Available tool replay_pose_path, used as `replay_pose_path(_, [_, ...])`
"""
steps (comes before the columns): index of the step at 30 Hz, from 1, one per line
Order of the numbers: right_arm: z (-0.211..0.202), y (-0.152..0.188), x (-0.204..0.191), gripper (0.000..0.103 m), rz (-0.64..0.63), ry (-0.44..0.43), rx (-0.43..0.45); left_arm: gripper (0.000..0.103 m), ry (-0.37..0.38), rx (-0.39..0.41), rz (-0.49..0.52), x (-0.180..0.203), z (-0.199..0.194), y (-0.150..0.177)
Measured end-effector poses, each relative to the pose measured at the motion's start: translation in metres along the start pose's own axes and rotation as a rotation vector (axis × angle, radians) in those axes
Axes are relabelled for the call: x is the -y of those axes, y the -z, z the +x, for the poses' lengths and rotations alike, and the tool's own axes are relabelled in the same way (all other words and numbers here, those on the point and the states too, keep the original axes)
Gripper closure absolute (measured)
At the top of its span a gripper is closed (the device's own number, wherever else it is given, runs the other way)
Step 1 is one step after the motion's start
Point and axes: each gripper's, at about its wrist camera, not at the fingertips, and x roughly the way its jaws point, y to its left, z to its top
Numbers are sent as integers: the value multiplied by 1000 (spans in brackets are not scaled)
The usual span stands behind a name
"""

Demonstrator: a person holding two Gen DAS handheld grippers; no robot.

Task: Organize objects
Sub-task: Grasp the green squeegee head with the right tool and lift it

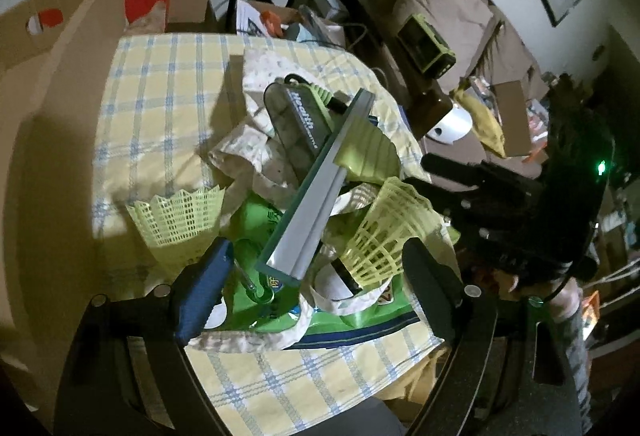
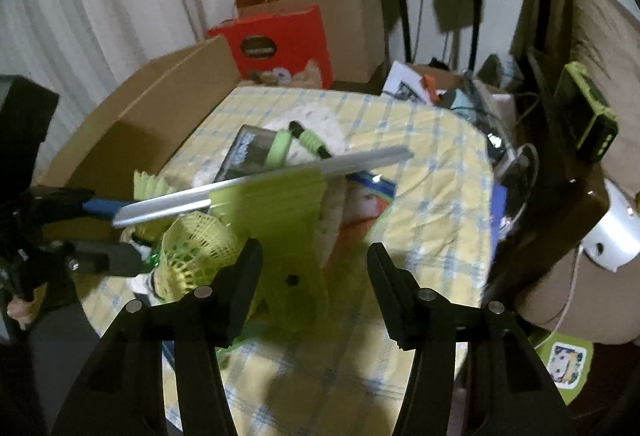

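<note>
Cardboard box (image 1: 60,84) stands at far left, against the edge of the yellow checked tablecloth (image 1: 160,96). Yellow mesh shuttlecock (image 1: 176,220) sits on the cloth, just beside the left gripper (image 1: 316,276). That gripper's jaws are spread and pinch nothing; below them lie a green packet (image 1: 256,300) and crumpled white cloth (image 1: 248,148). A grey metal bar (image 1: 320,184) lies tilted across the pile in the middle of the table, over a dark "Health" case (image 1: 296,124). A second yellow shuttlecock (image 1: 380,236) leans on the pile's right side. Right gripper (image 2: 316,276), jaws apart: a lime-green plastic piece (image 2: 292,236) hangs from the bar between its fingers; the view is blurred, so contact cannot be told.
</note>
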Motion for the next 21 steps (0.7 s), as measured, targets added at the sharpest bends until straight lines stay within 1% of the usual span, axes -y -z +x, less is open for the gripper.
replay_pose_path(1, [1, 0, -1, 47, 2, -14, -1, 29, 8, -5, -5, -1, 1, 0])
replay_pose_path(5, [6, -1, -11, 47, -44, -23, -12, 34, 46, -27, -38, -8, 7, -2])
replay_pose_path(7, [12, -3, -15, 47, -66, 3, -23, 41, 50, -28, -45, -9, 8, -3])
replay_pose_path(10, [15, -5, -12, 47, -48, -15, -30, 45, 46, -23, -45, -9, 8, -5])
replay_pose_path(12, [16, -6, -10, 47, -35, -31, -35, 46, 50, -24, -50, -9, 8, -7])
replay_pose_path(14, [17, -6, -11, 56, -47, -45, -44, 46, 52, -25, -56, -9, 9, -9])
replay_pose_path(16, [16, -6, -14, 58, -62, -41, -47, 46, 52, -15, -59, -9, 8, -12])
replay_pose_path(17, [15, -6, -15, 61, -68, -38, -47, 46, 49, -13, -60, -9, 8, -13])
replay_pose_path(18, [15, -6, -16, 63, -73, -37, -45, 50, 51, -12, -61, -8, 8, -14])
replay_pose_path(19, [14, -6, -16, 65, -76, -34, -42, 60, 60, -14, -61, -8, 9, -15])
replay_pose_path(21, [13, -5, -16, 65, -75, -32, -34, 76, 35, -19, -59, -7, 11, -17])
